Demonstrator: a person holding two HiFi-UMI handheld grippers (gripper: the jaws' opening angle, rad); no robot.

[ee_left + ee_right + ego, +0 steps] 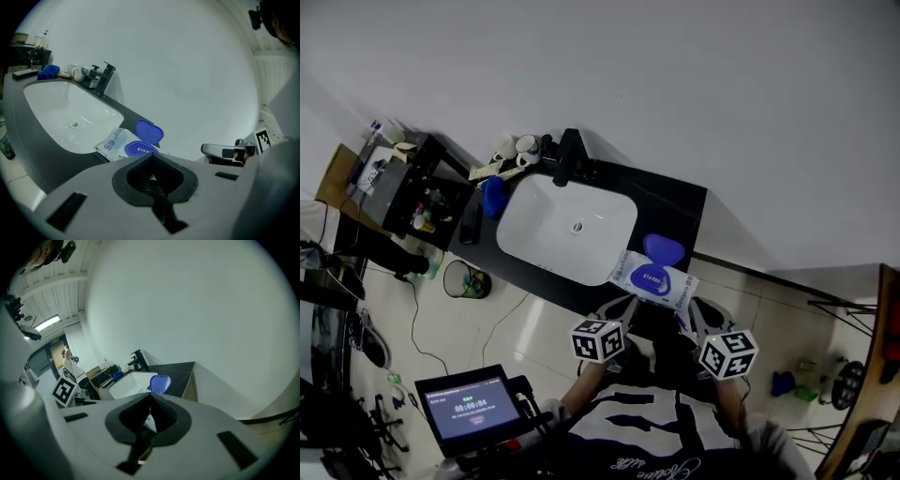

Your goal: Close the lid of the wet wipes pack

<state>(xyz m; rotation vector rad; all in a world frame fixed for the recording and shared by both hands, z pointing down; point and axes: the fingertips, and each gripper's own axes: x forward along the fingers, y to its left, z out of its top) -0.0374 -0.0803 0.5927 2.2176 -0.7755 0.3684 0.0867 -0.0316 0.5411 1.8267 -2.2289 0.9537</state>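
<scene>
Nothing of the task is done yet. The blue lid [663,249] of the wet wipes pack [654,279] stands open, tilted up from the blue oval frame. The pack is white and flat. It lies on the dark counter [682,212] just beside the sink [534,225], at the sink's end nearest the person. The left gripper [151,157] and right gripper [150,394] are both clenched on nothing and are not touching the pack, so the whole closing is left to do.

The pack [654,278] is white with blue print, and its lid [663,249] is blue. Left of the pack, a white sink [553,220] sits in a black counter [675,206]. Below the pack, the cubes [598,339] carry black-and-white squares.
</scene>
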